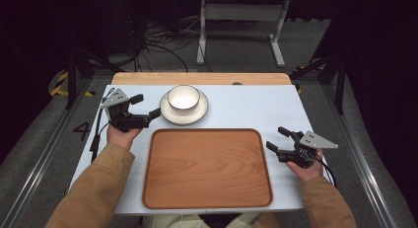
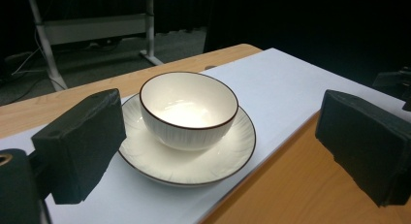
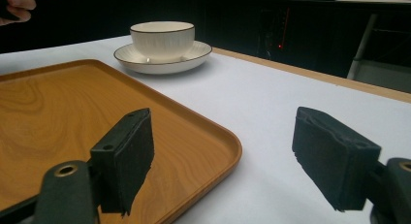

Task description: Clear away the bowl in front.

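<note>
Beside the unlabelled bowl (image 1: pixel 183 98) on its saucer (image 1: pixel 170 115), left claw (image 1: pixel 146 105) wide, empty.

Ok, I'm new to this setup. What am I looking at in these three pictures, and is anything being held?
There is no robot arm: a person holds a two-jaw claw in each hand. The high view looks down on the table. The other two pictures come from cameras riding on each claw, looking along its black jaws. On the table lie a wooden tray and, behind it, a white bowl on a saucer. The left claw is open beside the saucer, facing the bowl. The right claw is open by the tray's right edge. Nothing is held.
</note>
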Available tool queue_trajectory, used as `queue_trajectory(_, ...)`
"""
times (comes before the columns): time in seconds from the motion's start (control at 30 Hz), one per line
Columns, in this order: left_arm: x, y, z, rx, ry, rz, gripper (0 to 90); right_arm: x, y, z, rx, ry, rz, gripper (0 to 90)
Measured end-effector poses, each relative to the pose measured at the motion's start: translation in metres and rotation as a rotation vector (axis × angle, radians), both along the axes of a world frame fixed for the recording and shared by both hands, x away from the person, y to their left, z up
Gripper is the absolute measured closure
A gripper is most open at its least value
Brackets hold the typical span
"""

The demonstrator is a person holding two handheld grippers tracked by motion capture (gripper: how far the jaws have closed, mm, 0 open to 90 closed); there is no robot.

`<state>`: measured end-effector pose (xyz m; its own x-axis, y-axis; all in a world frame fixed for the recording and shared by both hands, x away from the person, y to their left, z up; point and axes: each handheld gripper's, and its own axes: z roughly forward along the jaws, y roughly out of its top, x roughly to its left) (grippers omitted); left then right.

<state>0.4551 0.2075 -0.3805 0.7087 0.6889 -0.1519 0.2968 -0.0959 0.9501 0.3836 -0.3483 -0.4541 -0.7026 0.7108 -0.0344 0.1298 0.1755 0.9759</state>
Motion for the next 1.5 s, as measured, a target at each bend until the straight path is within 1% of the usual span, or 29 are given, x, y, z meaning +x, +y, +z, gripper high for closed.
queue_trajectory(0.03,0.005,-0.002,0.0,-0.014,0.012,-0.005,4.9,0.0,0.0,0.0,0.0,0.001,0.0,23.4)
queue_trajectory(0.07,0.008,-0.003,0.0,-0.022,0.015,-0.002,4.1,0.0,0.0,0.0,0.0,0.0,0.0,23.4)
queue_trajectory(0.1,0.011,-0.005,0.0,-0.023,0.023,0.0,3.9,0.0,0.0,0.0,0.0,-0.001,0.0,23.4)
queue_trajectory(0.17,0.016,-0.008,0.001,-0.014,0.019,-0.002,3.4,0.0,0.0,0.0,-0.001,-0.002,0.001,23.4)
queue_trajectory(0.2,0.016,-0.008,0.001,-0.014,0.019,-0.002,3.3,0.0,0.0,0.0,-0.001,-0.002,0.001,23.4)
queue_trajectory(0.23,0.019,-0.011,0.003,-0.006,0.014,0.003,3.2,0.0,0.0,0.0,-0.001,-0.002,0.001,23.4)
queue_trajectory(0.27,0.02,-0.012,0.004,-0.006,0.003,0.007,3.1,0.0,0.0,0.0,0.0,-0.001,0.002,23.4)
queue_trajectory(0.37,0.026,-0.016,0.005,0.0,0.005,0.012,2.7,0.0,0.0,0.0,-0.001,-0.001,0.003,23.4)
queue_trajectory(0.5,0.034,-0.021,0.006,0.007,0.012,0.012,2.5,0.0,0.0,0.0,-0.001,-0.002,0.003,23.4)
queue_trajectory(0.63,0.043,-0.026,0.008,0.017,0.033,0.002,2.7,0.0,0.0,0.0,-0.001,-0.002,0.004,23.4)
queue_trajectory(0.67,0.046,-0.028,0.009,0.026,0.032,0.005,2.9,0.0,0.0,0.0,-0.001,-0.002,0.004,23.4)
queue_trajectory(0.7,0.047,-0.03,0.009,0.027,0.028,0.003,2.9,0.0,0.0,0.0,-0.001,-0.002,0.004,23.4)
queue_trajectory(0.77,0.05,-0.032,0.01,0.027,0.032,0.0,2.8,0.0,0.0,0.0,0.0,-0.001,0.004,23.4)
queue_trajectory(0.87,0.055,-0.034,0.01,0.042,0.043,0.0,2.5,0.0,0.0,0.0,-0.001,-0.003,0.005,23.4)
queue_trajectory(0.93,0.058,-0.035,0.009,0.045,0.04,0.006,2.5,0.0,0.0,0.0,-0.002,-0.005,0.006,23.4)
queue_trajectory(0.97,0.059,-0.035,0.009,0.043,0.047,0.011,2.5,0.0,0.0,0.0,-0.002,-0.005,0.007,23.4)
queue_trajectory(1.0,0.06,-0.035,0.008,0.044,0.043,0.016,2.5,0.0,0.0,0.0,-0.002,-0.006,0.006,23.4)
queue_trajectory(1.1,0.065,-0.034,0.006,0.053,0.072,0.037,3.3,0.0,0.0,0.0,-0.001,-0.007,0.006,23.3)
queue_trajectory(1.13,0.065,-0.034,0.006,0.053,0.072,0.037,3.8,0.0,0.0,0.0,-0.003,-0.006,0.006,23.3)
queue_trajectory(1.17,0.067,-0.034,0.005,0.064,0.087,0.045,3.8,0.0,0.0,0.0,-0.003,-0.006,0.006,23.3)
queue_trajectory(1.2,0.072,-0.033,0.004,0.084,0.143,0.054,5.6,-0.001,0.0,0.0,-0.002,-0.006,0.005,23.2)
queue_trajectory(1.23,0.072,-0.033,0.004,0.084,0.143,0.054,6.9,-0.001,0.0,0.0,-0.003,-0.007,0.005,23.0)
queue_trajectory(1.27,0.074,-0.033,0.004,0.092,0.177,0.054,6.9,-0.001,0.0,0.0,-0.003,-0.007,0.005,23.0)
queue_trajectory(1.33,0.079,-0.032,0.003,0.104,0.228,0.059,9.3,-0.001,0.0,0.0,-0.007,-0.009,0.005,22.5)
queue_trajectory(1.37,0.082,-0.033,0.001,0.109,0.246,0.078,9.8,-0.001,0.001,0.0,-0.007,-0.011,0.005,22.5)
queue_trajectory(1.4,0.082,-0.033,0.001,0.109,0.246,0.078,10.3,-0.001,0.001,0.0,-0.007,-0.011,0.005,22.5)
queue_trajectory(1.43,0.083,-0.033,0.0,0.111,0.26,0.082,10.3,-0.002,0.001,0.0,-0.011,-0.013,0.003,22.3)
queue_trajectory(1.47,0.086,-0.034,-0.004,0.112,0.286,0.099,11.2,-0.002,0.001,0.0,-0.01,-0.017,0.005,22.0)
queue_trajectory(1.5,0.088,-0.035,-0.006,0.118,0.302,0.109,11.7,-0.002,0.001,0.0,-0.01,-0.018,0.006,21.9)
